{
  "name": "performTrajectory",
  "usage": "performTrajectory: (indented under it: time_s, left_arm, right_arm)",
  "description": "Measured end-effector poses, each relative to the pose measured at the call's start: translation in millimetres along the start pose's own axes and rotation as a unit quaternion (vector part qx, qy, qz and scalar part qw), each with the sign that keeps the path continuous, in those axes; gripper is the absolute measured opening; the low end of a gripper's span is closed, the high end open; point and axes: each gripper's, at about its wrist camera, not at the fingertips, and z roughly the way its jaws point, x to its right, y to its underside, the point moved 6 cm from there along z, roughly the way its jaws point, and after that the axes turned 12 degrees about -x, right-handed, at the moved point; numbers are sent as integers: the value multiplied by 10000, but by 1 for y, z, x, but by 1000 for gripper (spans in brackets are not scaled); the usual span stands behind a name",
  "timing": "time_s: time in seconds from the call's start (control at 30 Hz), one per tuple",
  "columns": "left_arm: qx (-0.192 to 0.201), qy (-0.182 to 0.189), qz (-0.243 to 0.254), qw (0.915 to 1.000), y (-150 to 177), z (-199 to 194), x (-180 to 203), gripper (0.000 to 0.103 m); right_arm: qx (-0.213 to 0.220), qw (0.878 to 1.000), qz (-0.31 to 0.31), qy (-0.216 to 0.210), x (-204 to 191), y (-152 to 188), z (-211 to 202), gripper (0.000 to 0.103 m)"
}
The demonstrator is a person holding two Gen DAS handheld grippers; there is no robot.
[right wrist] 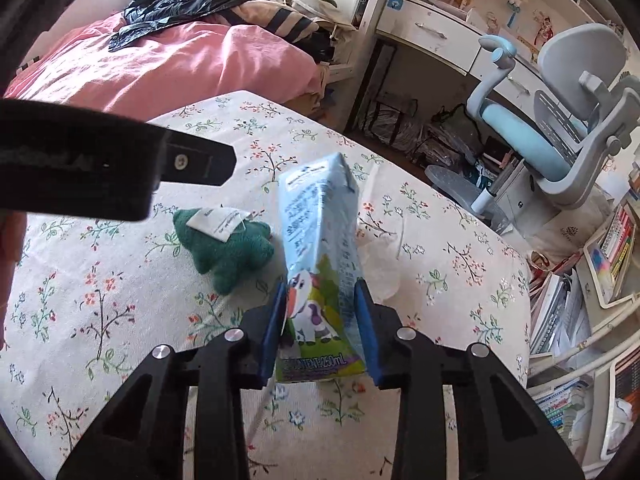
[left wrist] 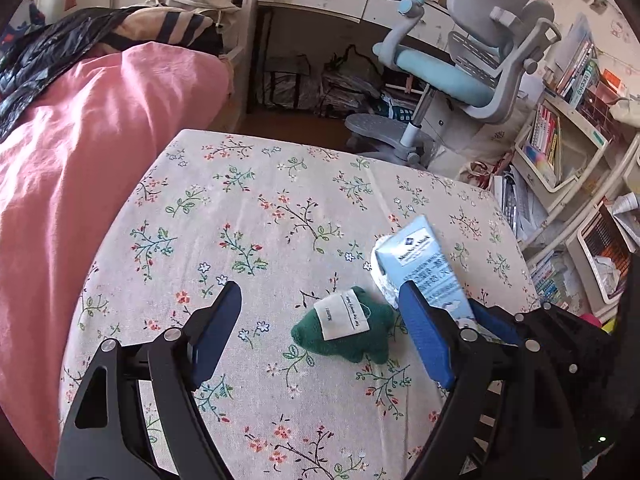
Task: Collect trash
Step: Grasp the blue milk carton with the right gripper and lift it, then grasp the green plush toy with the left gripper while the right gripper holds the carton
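The milk carton (right wrist: 320, 256) is light blue card printed with a cartoon cow (slightly dented), tilted above the floral-cloth worktop (right wrist: 120, 320). The right gripper (right wrist: 320, 328) has its jaws clamped on the carton's lower sides. The left gripper (left wrist: 320, 320) stands released, empty, apparently above a green plush toy (left wrist: 344, 332).
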Motion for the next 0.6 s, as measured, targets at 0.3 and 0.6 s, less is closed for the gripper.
performTrajectory:
  time_s: [0.3,0.6]
  left_arm:
    - [-182,-100,294,9994,3,22,21,77]
    - [-318,-196,566,9977,3,41,38,77]
  right_arm:
    - [-219,9997,-116,-87,7,62,-35,28]
    - [-264,9993,-204,187,14,70,-28,33]
